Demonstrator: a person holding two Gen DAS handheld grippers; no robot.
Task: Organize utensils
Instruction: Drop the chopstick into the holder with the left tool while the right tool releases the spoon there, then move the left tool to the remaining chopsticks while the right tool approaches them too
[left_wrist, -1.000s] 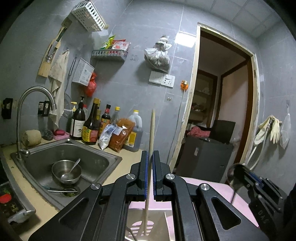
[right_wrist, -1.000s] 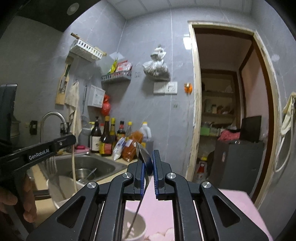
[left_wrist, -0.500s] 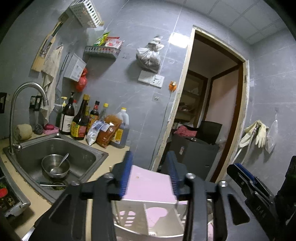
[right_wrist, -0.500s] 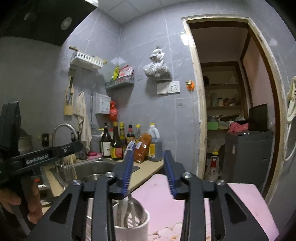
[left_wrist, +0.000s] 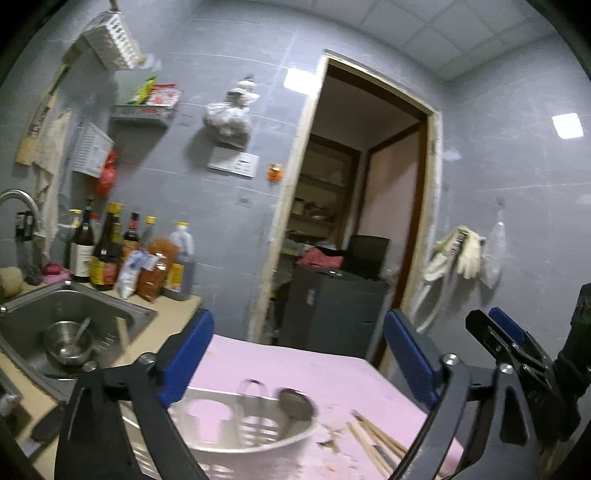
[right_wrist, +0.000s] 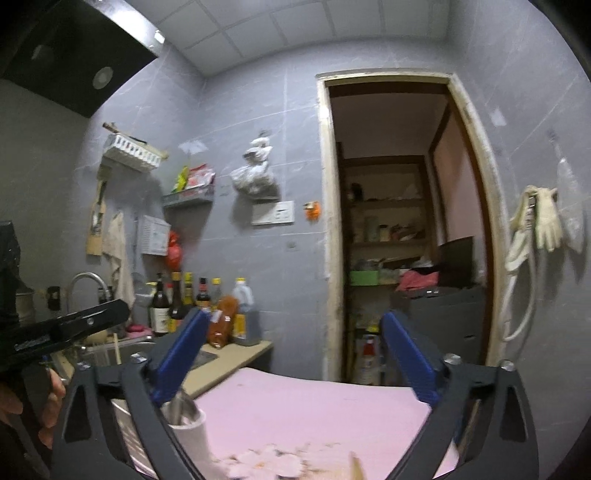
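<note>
Both tongs are spread wide and hold nothing. The left tongs (left_wrist: 299, 358), with black arms and blue pads, hang above the white plastic utensil holder with slotted walls (left_wrist: 236, 439), which stands on the pink cloth-covered worktop (left_wrist: 325, 373). Inside this holder a metal spoon with a round bowl (left_wrist: 295, 404) stands upright and leans a little, and beside it a second metal utensil (left_wrist: 253, 391) is too blurred to name. Just to the right of the holder, several wooden chopsticks (left_wrist: 373, 439) lie flat on the pink cloth, apart from the holder. The right tongs (right_wrist: 291, 358) are also above the pink worktop (right_wrist: 314, 406), and the white holder (right_wrist: 190, 430) with a metal utensil (right_wrist: 183, 406) in it shows low at their left finger. At the left edge of the right view, the person's left hand (right_wrist: 51, 406) grips the black handle of the other tool. Farther left stands a steel sink (left_wrist: 110, 317) with a small steel bowl (left_wrist: 68, 341) in it, and dark sauce bottles (left_wrist: 107, 254) are lined along the grey tiled wall.
</note>
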